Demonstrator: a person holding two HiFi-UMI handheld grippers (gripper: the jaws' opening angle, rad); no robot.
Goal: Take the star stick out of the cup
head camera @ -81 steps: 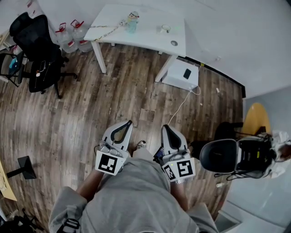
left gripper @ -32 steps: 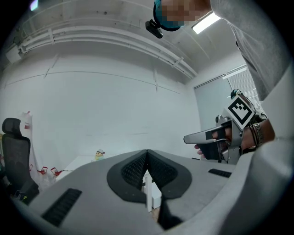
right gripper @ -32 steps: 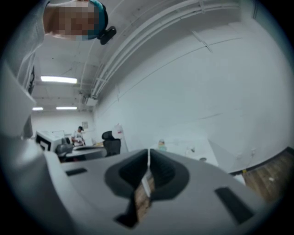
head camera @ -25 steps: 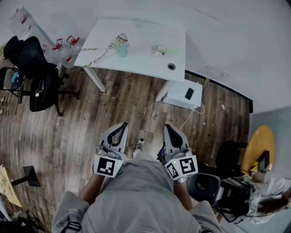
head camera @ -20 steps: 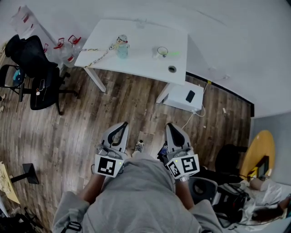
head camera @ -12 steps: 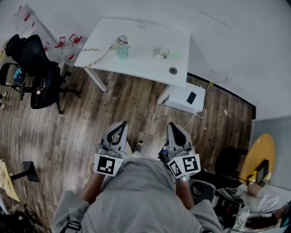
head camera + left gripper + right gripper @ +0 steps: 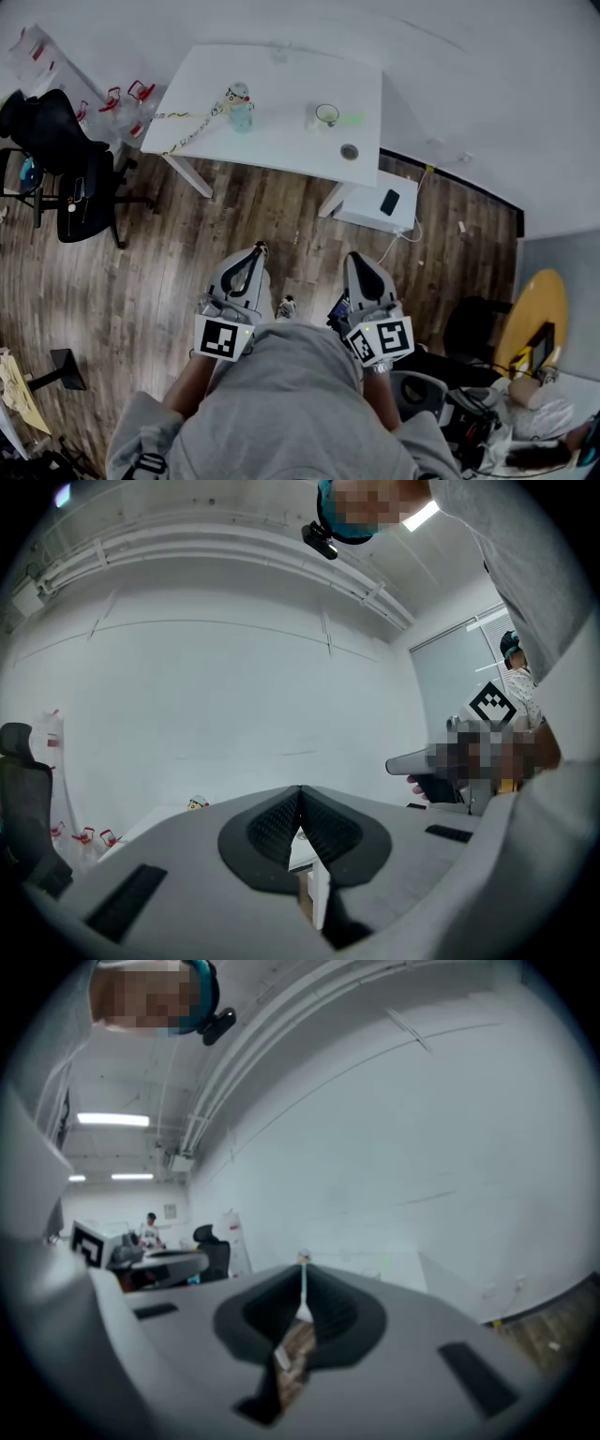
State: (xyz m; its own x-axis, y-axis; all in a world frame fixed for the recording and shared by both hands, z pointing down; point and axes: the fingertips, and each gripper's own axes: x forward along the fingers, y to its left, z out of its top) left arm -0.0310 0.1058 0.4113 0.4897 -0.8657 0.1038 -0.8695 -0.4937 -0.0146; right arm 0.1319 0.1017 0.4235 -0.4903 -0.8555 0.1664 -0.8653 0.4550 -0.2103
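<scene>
Left gripper: the left gripper is held low in front of the person's waist with its jaws closed tip to tip on nothing. That looks like a carrying pose rather than a working one.
Right gripper: the right gripper is beside it at the same height and points the same way. Its jaws are also pressed together and empty.
Why held so: both tools aim toward the white table in the upper middle of the frame. This is probably the approach, with the reach not yet begun.
Task's thing: the cup stands on the table's far right part, well apart from both grippers. A faint green streak just right of it is probably the star stick, but it is too small to tell how it sits.
On the table: a bottle stands left of the cup, with a cord trailing to the table's left edge. A small dark round thing lies near the front edge.
Around: black office chairs stand at the left. A white box with a phone on top sits under the table's right end.
In the way: only bare wood floor lies between the person and the table — the box is the one thing near the path.
</scene>
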